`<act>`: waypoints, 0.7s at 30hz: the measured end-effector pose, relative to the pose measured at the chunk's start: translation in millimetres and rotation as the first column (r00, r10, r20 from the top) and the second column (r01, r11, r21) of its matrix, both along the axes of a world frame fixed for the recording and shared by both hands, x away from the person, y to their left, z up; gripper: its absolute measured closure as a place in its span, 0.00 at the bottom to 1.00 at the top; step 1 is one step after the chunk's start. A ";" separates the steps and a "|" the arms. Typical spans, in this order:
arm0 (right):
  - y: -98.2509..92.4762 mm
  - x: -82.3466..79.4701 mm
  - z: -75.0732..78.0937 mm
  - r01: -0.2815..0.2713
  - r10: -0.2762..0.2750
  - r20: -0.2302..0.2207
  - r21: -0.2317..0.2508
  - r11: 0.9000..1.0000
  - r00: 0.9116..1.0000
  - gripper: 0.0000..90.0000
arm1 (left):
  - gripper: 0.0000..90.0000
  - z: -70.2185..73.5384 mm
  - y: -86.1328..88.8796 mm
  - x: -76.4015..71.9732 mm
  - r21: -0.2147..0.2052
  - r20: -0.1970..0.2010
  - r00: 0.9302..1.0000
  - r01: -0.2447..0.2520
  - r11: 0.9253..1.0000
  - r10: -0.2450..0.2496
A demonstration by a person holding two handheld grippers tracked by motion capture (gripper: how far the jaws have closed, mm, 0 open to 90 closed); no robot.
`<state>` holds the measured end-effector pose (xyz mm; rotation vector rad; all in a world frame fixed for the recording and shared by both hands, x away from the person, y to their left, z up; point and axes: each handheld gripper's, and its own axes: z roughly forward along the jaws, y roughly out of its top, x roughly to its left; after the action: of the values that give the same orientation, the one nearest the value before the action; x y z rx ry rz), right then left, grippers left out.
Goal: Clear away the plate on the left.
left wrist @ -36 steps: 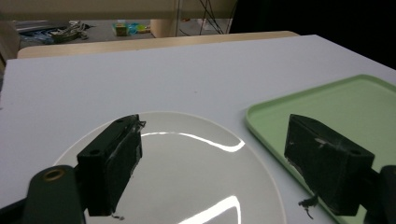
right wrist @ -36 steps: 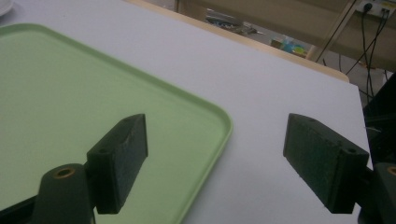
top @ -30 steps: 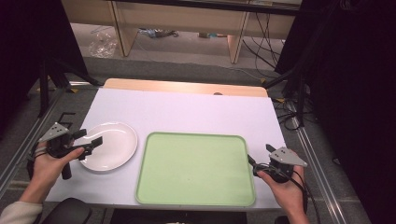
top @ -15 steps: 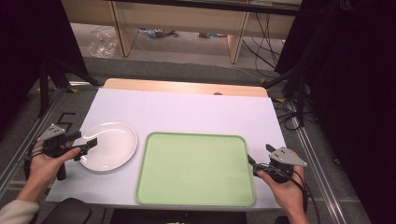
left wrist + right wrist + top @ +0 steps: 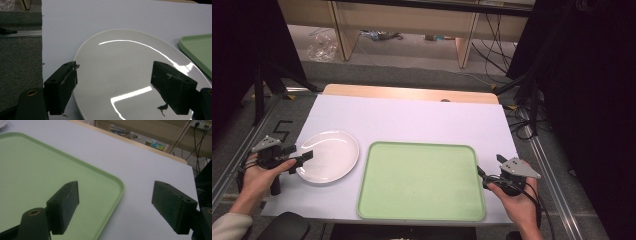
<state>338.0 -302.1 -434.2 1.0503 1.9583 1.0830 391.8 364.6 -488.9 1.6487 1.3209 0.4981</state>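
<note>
The white plate (image 5: 328, 156) is seen at the lower left of the high view, on the bench (image 5: 412, 120), just beside the green tray (image 5: 421, 181). The left tongs (image 5: 302, 161) are held wide open at its left rim. The right tongs (image 5: 480, 172) are open too, at the tray's right edge. For a good grip, the rim should be pinched gently, one jaw above and one below. No writing can be read.

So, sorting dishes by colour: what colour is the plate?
White and glossy; the plate shows best in the left gripper view.
</note>
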 end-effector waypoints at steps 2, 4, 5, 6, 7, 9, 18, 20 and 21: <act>0.0 0.0 0.0 0.000 0.000 0.000 -0.001 1.000 1.000 0.25 | 0.23 -3.0 1.2 1.5 -0.006 -0.014 1.000 -0.003 1.000 0.003; 0.1 0.0 -0.1 0.000 0.000 0.001 -0.001 1.000 1.000 0.25 | 0.24 -4.2 2.5 2.2 -0.008 -0.023 1.000 -0.006 1.000 0.006; -0.3 -0.4 0.5 -0.002 0.002 -0.007 -0.003 1.000 1.000 0.25 | 0.24 -4.8 3.3 2.6 -0.012 -0.028 1.000 -0.006 1.000 0.006; 0.0 0.0 0.0 0.000 0.000 0.000 -0.001 1.000 1.000 0.25 | 0.25 -5.3 3.9 2.7 -0.017 -0.036 0.999 -0.010 1.000 0.010; 0.0 0.0 0.0 0.001 -0.001 0.000 -0.001 1.000 1.000 0.25 | 0.25 -5.6 4.6 2.7 -0.022 -0.046 0.999 -0.017 1.000 0.016; -0.6 0.5 0.0 0.002 -0.002 0.017 -0.009 1.000 1.000 0.25 | 0.26 -6.3 5.7 2.8 -0.029 -0.052 0.998 -0.022 0.999 0.020; -0.3 -0.4 0.5 -0.003 0.003 -0.006 -0.005 1.000 1.000 0.25 | 0.30 -11.5 13.8 3.9 -0.068 -0.086 0.995 -0.056 0.996 0.050; -0.2 -0.4 0.6 -0.003 0.003 -0.005 -0.005 1.000 1.000 0.25 | 0.30 -12.7 14.7 3.9 -0.066 -0.089 0.994 -0.066 0.996 0.060; -0.3 -0.4 0.6 -0.003 0.003 -0.005 -0.005 1.000 1.000 0.25 | 0.30 -14.2 14.7 4.5 -0.077 -0.078 0.995 -0.068 0.995 0.062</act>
<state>337.6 -302.4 -433.7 1.0490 1.9665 1.0774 396.4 379.2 -503.1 1.5768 1.4356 0.4198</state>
